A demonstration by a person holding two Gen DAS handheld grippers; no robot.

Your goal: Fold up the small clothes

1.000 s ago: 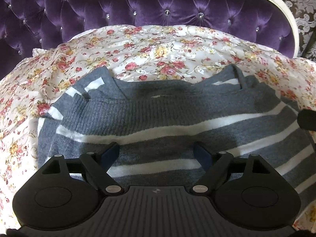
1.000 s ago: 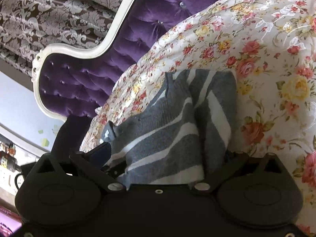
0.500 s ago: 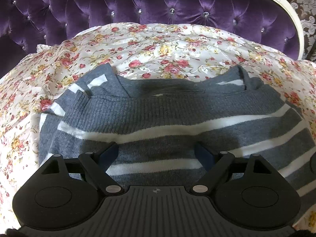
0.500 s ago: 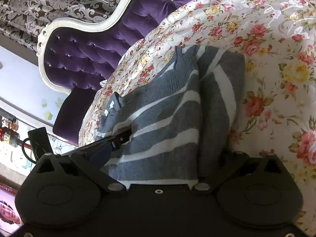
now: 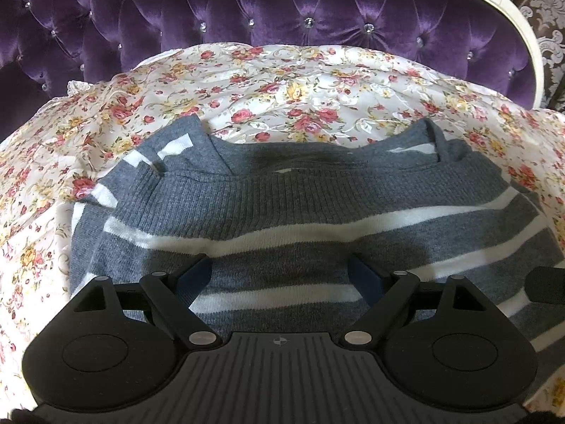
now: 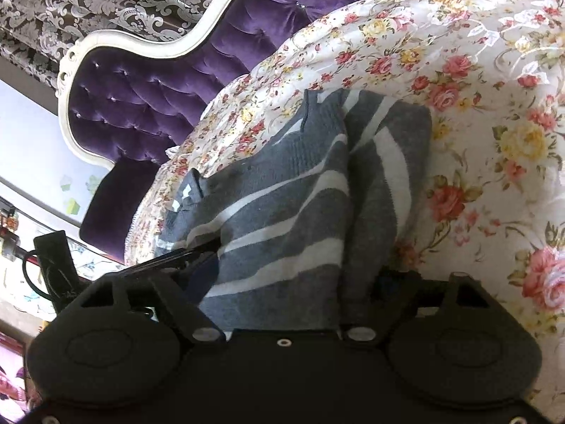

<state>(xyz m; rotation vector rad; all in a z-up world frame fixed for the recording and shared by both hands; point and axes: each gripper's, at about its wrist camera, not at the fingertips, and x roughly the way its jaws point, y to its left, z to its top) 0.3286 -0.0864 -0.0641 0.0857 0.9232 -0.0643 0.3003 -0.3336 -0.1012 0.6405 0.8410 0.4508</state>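
Observation:
A grey sweater with white stripes [image 5: 282, 219] lies folded on the floral bedsheet [image 5: 300, 84]; its ribbed hem runs across the top layer. My left gripper [image 5: 280, 275] is open, its fingers spread wide over the sweater's near edge. In the right wrist view the same sweater [image 6: 293, 212] lies partly folded, a thick fold along its right side. My right gripper [image 6: 293, 282] is open, its fingers on either side of the sweater's near end. The left gripper's finger [image 6: 183, 251] shows at the sweater's left edge.
A purple tufted headboard [image 5: 282, 17] with a white frame stands behind the bed. Patterned wallpaper [image 6: 106, 0] is beyond it. The floral sheet [image 6: 494, 106] spreads to the right of the sweater. A black device with a cable [image 6: 53, 261] is at the far left.
Both grippers have drawn back a little from the sweater. The right gripper's view has swung, showing more of the sweater laid flat. The sweater itself has hardly moved.

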